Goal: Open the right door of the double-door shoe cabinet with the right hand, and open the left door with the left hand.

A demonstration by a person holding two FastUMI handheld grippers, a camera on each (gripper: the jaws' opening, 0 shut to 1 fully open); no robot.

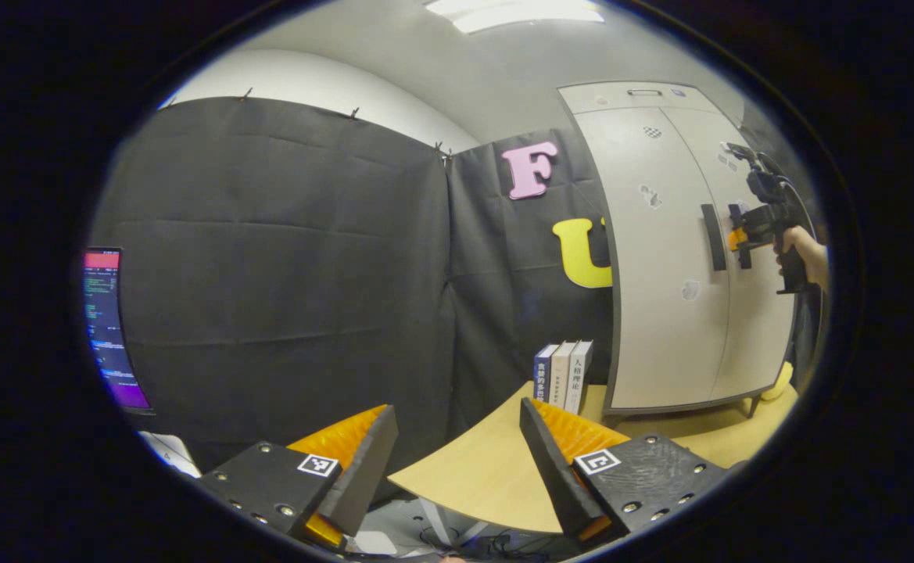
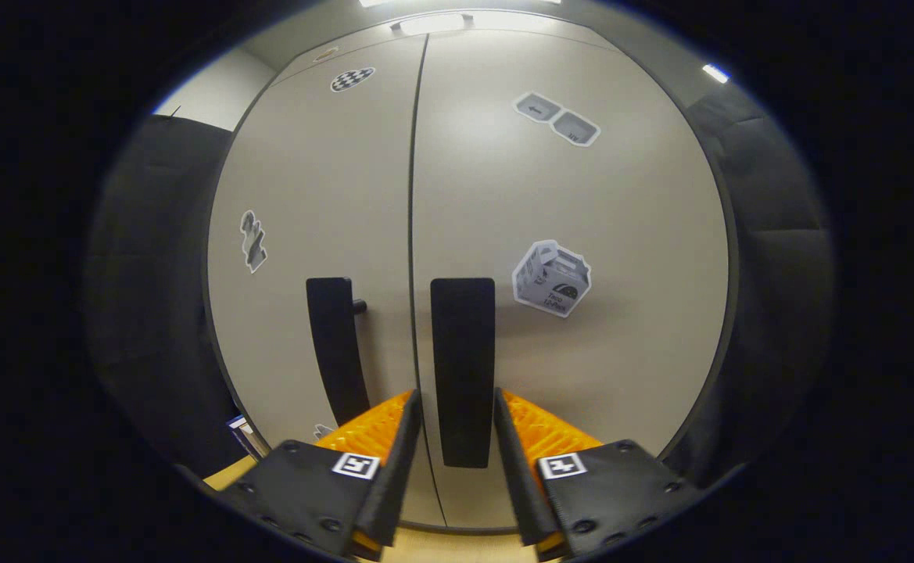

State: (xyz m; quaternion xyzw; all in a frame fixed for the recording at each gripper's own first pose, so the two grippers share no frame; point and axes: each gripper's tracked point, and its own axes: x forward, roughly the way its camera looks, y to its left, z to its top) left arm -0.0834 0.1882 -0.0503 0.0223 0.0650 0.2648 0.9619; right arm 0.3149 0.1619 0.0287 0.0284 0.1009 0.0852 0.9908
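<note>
- Left gripper view: the left gripper has its fingers spread wide with nothing between them, held over the near edge of the wooden table.
- Ahead of it and off to the right stands the shoe cabinet on that table, both doors flat and closed.
- Three books stand upright on the table just left of the cabinet's foot, ahead of the right-hand finger.
- Far to the left of the fingers a monitor glows at the edge of the picture.
- At the cabinet's front, well beyond this claw, the right gripper is held by a hand, its fingers at the handle of the right door; the left door's handle is just beside it, untouched.
- Right gripper view: the right gripper faces the cabinet squarely, and the right door handle stands upright between its two fingers.
- A narrow gap shows on each side of the handle, so the fingers bracket it; whether they press on it I cannot tell.
- The left door handle is just left of the left finger, across the seam between the doors.
- Stickers dot both door faces, one just up and right of the claw.
</note>
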